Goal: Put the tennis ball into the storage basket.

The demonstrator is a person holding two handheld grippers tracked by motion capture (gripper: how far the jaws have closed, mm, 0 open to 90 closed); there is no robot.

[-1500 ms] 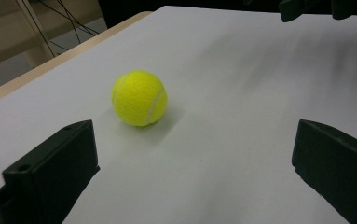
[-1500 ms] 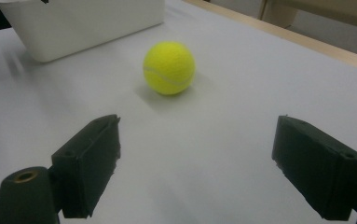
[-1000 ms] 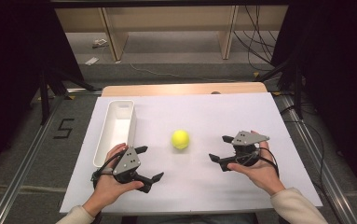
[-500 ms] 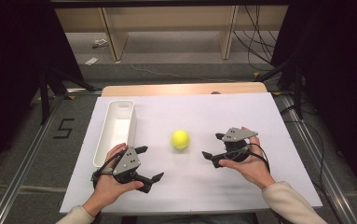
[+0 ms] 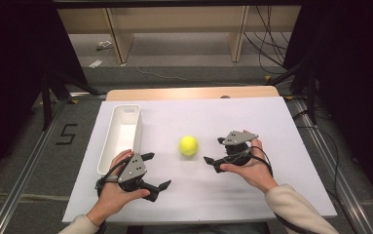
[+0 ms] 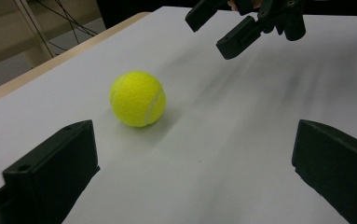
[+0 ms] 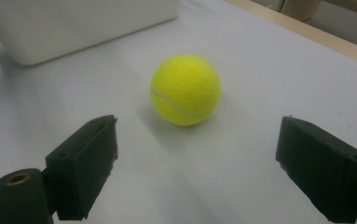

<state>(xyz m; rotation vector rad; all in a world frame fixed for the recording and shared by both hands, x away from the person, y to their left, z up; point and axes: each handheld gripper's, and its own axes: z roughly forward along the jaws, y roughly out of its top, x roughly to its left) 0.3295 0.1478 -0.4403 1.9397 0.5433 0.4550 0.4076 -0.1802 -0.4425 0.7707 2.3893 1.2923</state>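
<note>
Tennis ball (image 5: 188, 145) btwn left gripper (image 5: 155, 170) & right gripper (image 5: 214, 150); both jaws released.

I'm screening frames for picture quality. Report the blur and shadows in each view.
High view: sharp, room dark at the sides. Left gripper view: tennis ball crisp with a soft shadow, streaked blur on the white sheet beyond it. Right gripper view: ball sharp, white bin slightly soft, near jaws blurred.

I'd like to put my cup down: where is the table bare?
Bare: the far half of the white table sheet, beyond the yellow tennis ball, right of the white oblong bin. Crowded: the near strip around both tongs.
</note>
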